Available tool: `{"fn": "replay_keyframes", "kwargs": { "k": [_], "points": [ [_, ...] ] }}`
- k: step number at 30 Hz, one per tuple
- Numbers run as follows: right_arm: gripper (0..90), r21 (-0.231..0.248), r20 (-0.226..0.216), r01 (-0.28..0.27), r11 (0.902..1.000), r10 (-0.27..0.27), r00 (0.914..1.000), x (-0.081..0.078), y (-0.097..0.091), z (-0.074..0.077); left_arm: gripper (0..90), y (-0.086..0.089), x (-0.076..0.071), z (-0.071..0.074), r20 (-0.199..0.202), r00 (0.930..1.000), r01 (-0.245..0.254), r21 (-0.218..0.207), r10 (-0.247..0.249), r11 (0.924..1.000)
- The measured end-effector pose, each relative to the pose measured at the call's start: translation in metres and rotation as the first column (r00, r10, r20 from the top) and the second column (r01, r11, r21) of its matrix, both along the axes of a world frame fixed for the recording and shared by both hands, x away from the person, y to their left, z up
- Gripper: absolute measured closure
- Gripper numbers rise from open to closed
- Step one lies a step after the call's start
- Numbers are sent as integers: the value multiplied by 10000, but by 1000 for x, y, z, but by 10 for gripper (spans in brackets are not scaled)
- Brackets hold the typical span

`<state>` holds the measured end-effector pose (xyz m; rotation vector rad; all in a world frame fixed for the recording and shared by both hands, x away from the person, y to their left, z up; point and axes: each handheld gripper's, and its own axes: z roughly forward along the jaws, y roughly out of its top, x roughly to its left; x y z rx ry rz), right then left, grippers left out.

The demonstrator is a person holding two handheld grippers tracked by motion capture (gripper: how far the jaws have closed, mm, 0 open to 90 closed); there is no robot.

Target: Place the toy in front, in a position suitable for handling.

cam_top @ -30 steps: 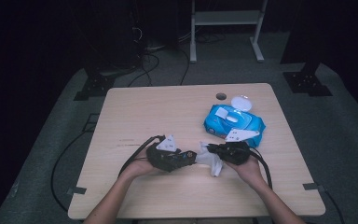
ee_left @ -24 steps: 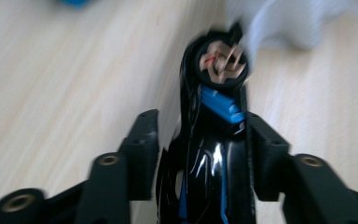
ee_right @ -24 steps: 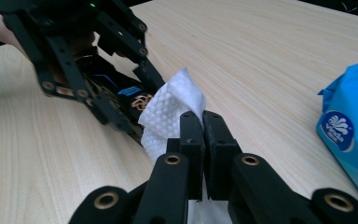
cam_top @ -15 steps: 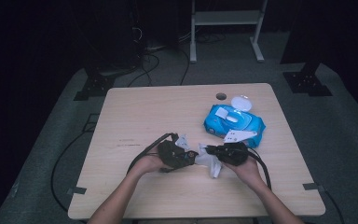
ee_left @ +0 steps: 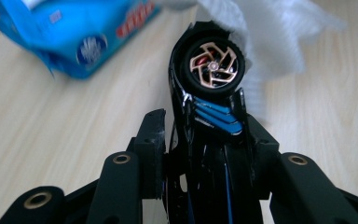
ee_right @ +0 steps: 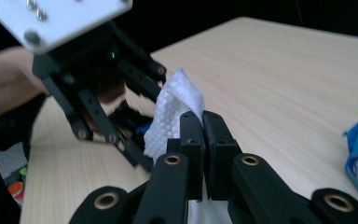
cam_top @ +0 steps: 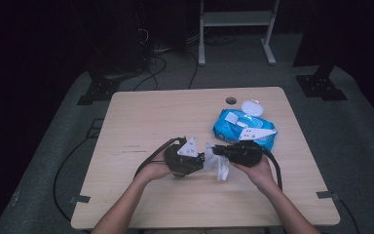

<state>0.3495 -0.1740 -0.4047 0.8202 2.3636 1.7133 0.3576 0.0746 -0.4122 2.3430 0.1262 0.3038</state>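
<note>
Toy car, one; wipe, seemingly one.

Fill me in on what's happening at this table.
A person is cleaning a black toy car with a white wet wipe. The left gripper is clamped on the car, its jaws having just closed on it, and the right gripper pinches the wipe against it. The blue wipes pack lies open on the table beyond them.

A blue wipes pack, lid open, lies on the wooden table.
</note>
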Motion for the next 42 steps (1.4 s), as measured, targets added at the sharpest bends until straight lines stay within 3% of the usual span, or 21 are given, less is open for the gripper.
{"fn": "replay_keyframes", "kwargs": {
  "k": [4,6,8,13,17,20,22,25,29,32,33,38,42],
  "points": [
    [871,44,-5,-94,9999,94,10000,-1,-3,1,586,2,-4,4,204,9997,115,-502,-105,9987],
    [871,60,-150,-20,10000,21,9999,-1,-7,-4,639,4,-4,6,-55,9999,111,-966,-117,9953],
    [871,-140,-275,24,9999,-27,9996,-3,-8,-10,649,3,-4,3,226,9997,-1,-730,17,9973],
    [871,-24,-255,-257,9997,256,9993,-5,2,-8,652,2,-4,1,137,9997,192,-709,-183,9973],
    [871,40,29,-389,9992,389,9992,-5,7,0,652,7,-3,5,113,9999,36,-1210,-22,9926],
    [871,-93,-35,-195,9998,195,9998,-2,2,-5,651,11,-3,5,143,9999,-19,-1209,37,9927],
    [871,-433,-118,7,9991,-12,9999,-2,-2,-10,651,13,-2,5,61,9999,-115,-1435,125,9896],
    [872,-328,-229,13,9995,-21,9997,-1,-3,-10,651,11,-3,4,186,9997,-133,-1229,157,9923],
    [872,-141,261,-247,9996,251,9993,-5,8,2,651,10,-3,6,178,9997,-155,-1456,183,9892],
    [871,-65,159,-160,9999,161,9997,-3,3,0,651,14,-3,7,179,9996,-187,-1514,217,9883],
    [871,-303,124,19,9995,-15,9999,-2,1,-4,651,15,-3,7,129,9997,-204,-1621,228,9866],
    [872,-570,-461,367,9977,-394,9982,1,-10,-25,651,18,-1,11,89,9995,-294,-2022,319,9789],
    [872,-283,-668,366,9989,-384,9970,2,-11,-24,651,15,-1,13,95,9994,-297,-2258,327,9737]
  ]
}}
